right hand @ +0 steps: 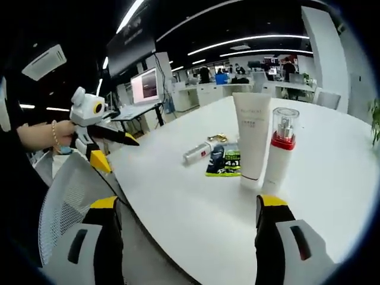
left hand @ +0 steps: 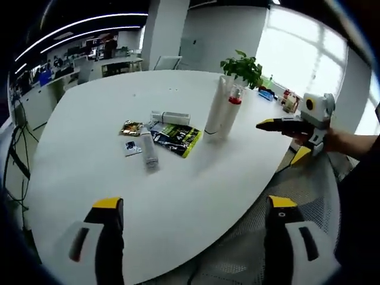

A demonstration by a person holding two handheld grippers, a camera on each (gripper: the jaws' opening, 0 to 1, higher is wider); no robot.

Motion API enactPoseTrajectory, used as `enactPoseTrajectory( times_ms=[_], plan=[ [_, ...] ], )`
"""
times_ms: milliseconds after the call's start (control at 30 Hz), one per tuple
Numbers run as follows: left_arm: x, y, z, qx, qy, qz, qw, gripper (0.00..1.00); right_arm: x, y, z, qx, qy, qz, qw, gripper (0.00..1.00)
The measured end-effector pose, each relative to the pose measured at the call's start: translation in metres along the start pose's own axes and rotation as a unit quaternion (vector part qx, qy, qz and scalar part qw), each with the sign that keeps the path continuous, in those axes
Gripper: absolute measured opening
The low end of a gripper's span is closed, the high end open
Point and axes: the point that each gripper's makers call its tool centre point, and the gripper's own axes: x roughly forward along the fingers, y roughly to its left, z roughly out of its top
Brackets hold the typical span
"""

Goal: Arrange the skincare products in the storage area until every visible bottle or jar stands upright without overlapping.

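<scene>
White round table (left hand: 196, 190) in a big office. Two tall bottles (right hand: 264, 142) upright right of center; one small bottle (left hand: 148, 151) flat, mid-left, beside packets (left hand: 175, 138). Both claws, left (left hand: 196, 237) and right (right hand: 190, 237), wide open, empty. Could bump upright ones over when reaching.

We're in an open-plan office: rows of desks (right hand: 237, 89) with monitors (right hand: 145, 85) across the upper middle, ceiling light strips (left hand: 83, 27) upper left, a mesh office chair (right hand: 71, 196) lower left.
</scene>
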Motion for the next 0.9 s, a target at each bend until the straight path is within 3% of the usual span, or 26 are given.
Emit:
enactPoseTrajectory(
  times_ms=[267, 400, 900],
  plan=[
    [-0.001, -0.005, -0.010, -0.010, 0.004, 0.008, 0.9999, 0.97, 0.002, -0.001, -0.006, 0.003, 0.013, -0.002, 0.9999, 0.99],
    [0.002, -0.001, -0.019, 0.004, 0.004, 0.013, 0.9999, 0.99, 0.002, -0.002, -0.007, 0.012, 0.016, -0.003, 0.9998, 1.00],
    [0.005, 0.002, -0.021, 0.004, 0.018, 0.004, 0.9998, 0.99, 0.001, -0.002, -0.010, 0.022, 0.025, -0.008, 0.9994, 1.00]
  ],
)
